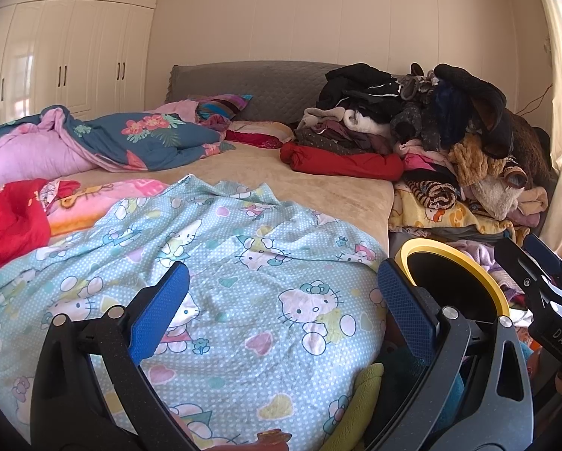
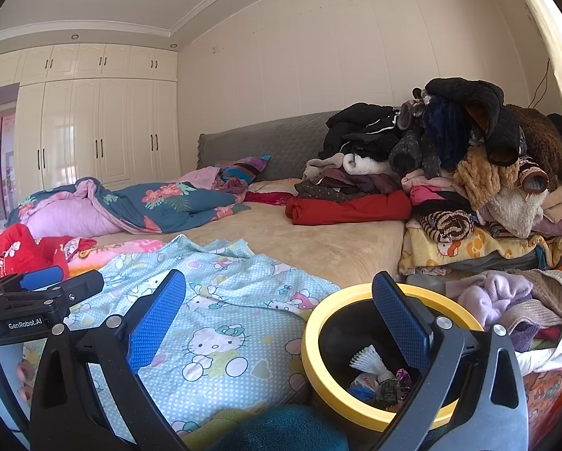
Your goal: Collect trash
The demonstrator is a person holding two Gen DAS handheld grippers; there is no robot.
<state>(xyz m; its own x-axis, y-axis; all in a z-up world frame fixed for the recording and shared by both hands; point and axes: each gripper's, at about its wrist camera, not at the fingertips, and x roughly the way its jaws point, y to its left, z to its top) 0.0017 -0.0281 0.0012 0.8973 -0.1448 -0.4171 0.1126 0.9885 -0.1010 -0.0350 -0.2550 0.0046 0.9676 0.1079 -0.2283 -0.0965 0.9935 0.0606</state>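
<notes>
1. Both grippers sit nearest the lens: the left gripper [image 1: 282,282] has its blue-padded jaws spread wide with nothing between them, and the right gripper [image 2: 279,293] is spread just as wide and equally empty, one finger reaching over the bin's rim.
2. Beneath them lies the wide bed with a tan plush cover [image 1: 299,184]; a pale blue cartoon-cat sheet [image 1: 224,274] is rumpled over its near end.
3. At the bed's far right corner rises a tall heap of dark and fleecy clothes [image 2: 468,158] on a folded red garment [image 2: 352,208]; a blue floral quilt with pink lining [image 2: 138,203] is bunched on the left.
4. Just beside the bed stands the round black bin with a yellow rim [image 2: 318,372], holding the trash: a white pleated paper piece [image 2: 365,362] and some crumpled wrappers [image 2: 390,389].
5. No loose litter shows on the sheet, so my judgement is that the step in hand is searching: sweep the cameras slowly over folds and edges, jaws kept wide.
6. Rumpled fabric could hide small scraps, and soft lilac knitwear [image 2: 495,297] crowds the bin's right side.
</notes>
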